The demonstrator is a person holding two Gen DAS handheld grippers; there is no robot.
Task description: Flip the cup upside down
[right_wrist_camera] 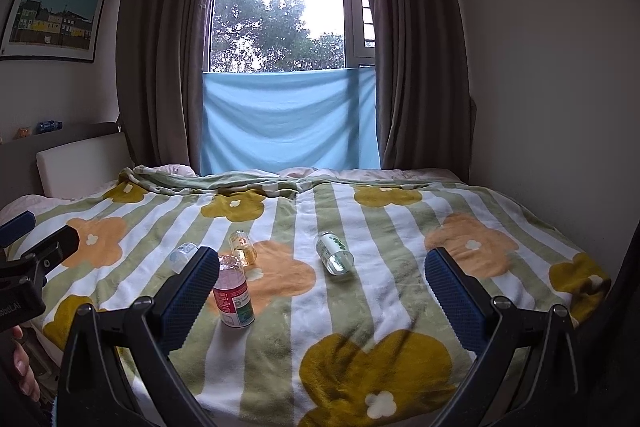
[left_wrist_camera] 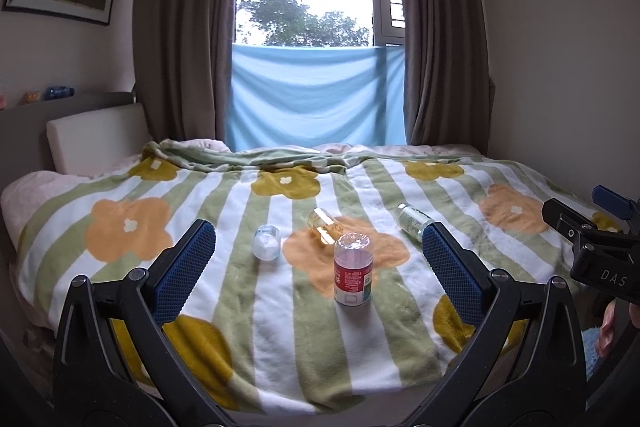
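Note:
A clear cup with a red and white label (left_wrist_camera: 353,275) stands upside down on the flowered blanket (left_wrist_camera: 280,327); it also shows in the right wrist view (right_wrist_camera: 233,297). Three other clear cups lie on their sides behind it: a white-labelled one (left_wrist_camera: 266,242) (right_wrist_camera: 182,255), an amber one (left_wrist_camera: 325,225) (right_wrist_camera: 243,247) and a green-labelled one (left_wrist_camera: 414,221) (right_wrist_camera: 334,253). My left gripper (left_wrist_camera: 320,259) is open and empty, held back from the cups. My right gripper (right_wrist_camera: 320,285) is open and empty too; its body shows at the right edge of the left wrist view (left_wrist_camera: 592,247).
The bed fills the room from the headboard (left_wrist_camera: 96,139) on the left to the wall on the right. Brown curtains (left_wrist_camera: 180,27) and a blue cloth (left_wrist_camera: 316,95) hang at the window behind it. The blanket's near edge (left_wrist_camera: 320,399) lies just ahead.

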